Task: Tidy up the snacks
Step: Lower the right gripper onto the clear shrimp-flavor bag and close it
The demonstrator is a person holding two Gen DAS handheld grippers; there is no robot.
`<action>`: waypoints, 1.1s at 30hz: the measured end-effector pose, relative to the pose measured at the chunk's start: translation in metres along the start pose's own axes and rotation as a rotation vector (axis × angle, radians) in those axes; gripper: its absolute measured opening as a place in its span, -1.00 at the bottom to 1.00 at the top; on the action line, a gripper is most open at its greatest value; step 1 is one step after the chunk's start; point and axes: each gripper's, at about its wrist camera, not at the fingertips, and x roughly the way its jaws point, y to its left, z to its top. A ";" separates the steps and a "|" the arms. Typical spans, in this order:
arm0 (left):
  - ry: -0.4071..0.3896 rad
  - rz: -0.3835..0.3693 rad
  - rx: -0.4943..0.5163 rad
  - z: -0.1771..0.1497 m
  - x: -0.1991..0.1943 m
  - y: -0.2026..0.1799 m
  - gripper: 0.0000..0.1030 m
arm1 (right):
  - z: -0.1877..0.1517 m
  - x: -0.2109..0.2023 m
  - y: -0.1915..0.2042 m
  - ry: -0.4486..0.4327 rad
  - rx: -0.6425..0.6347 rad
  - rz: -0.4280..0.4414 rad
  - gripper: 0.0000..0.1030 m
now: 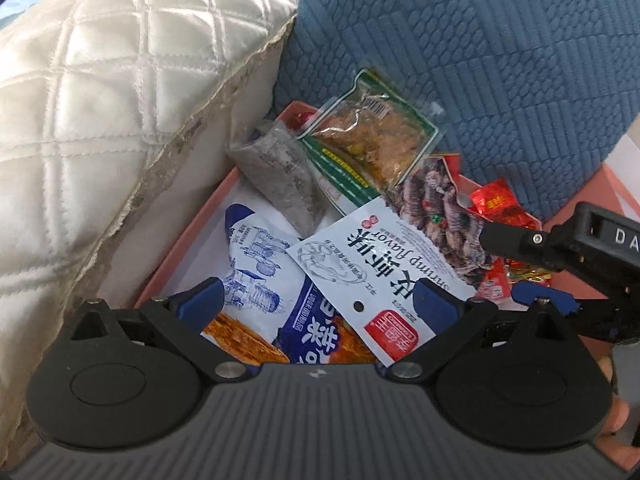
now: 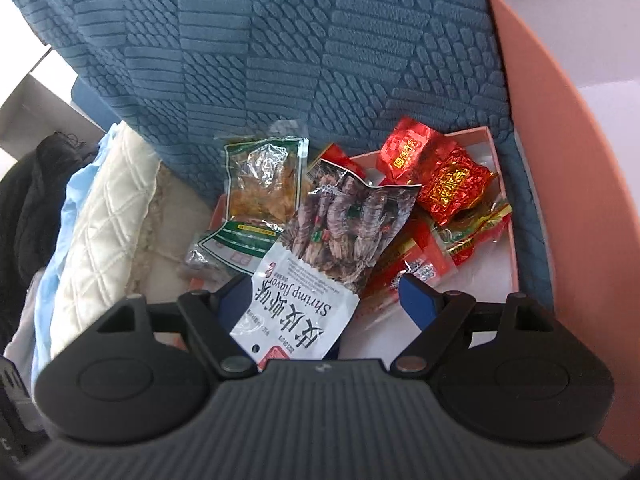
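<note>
Pink box [image 1: 188, 240] already holds a jumble of snack packets [image 2: 452, 184], unsorted; both the left gripper [image 1: 316, 300] and right gripper [image 2: 316, 300] hang spread above the shrimp packet [image 1: 384, 264], nothing pinched yet

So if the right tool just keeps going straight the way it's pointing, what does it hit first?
Most likely the shrimp flavor packet, which already lies between the open fingers of the right tool. Depth is hard to judge, so contact may be close.
</note>
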 end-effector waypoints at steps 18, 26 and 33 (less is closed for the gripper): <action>0.024 0.063 0.038 0.016 0.035 0.003 0.98 | 0.037 0.054 -0.022 0.086 0.176 0.178 0.62; 0.043 0.051 0.029 0.011 0.040 0.005 0.98 | 0.044 0.045 -0.013 0.053 0.194 0.402 0.61; 0.073 0.043 0.015 0.004 0.043 0.008 0.98 | 0.034 0.080 -0.001 0.164 0.124 0.176 0.12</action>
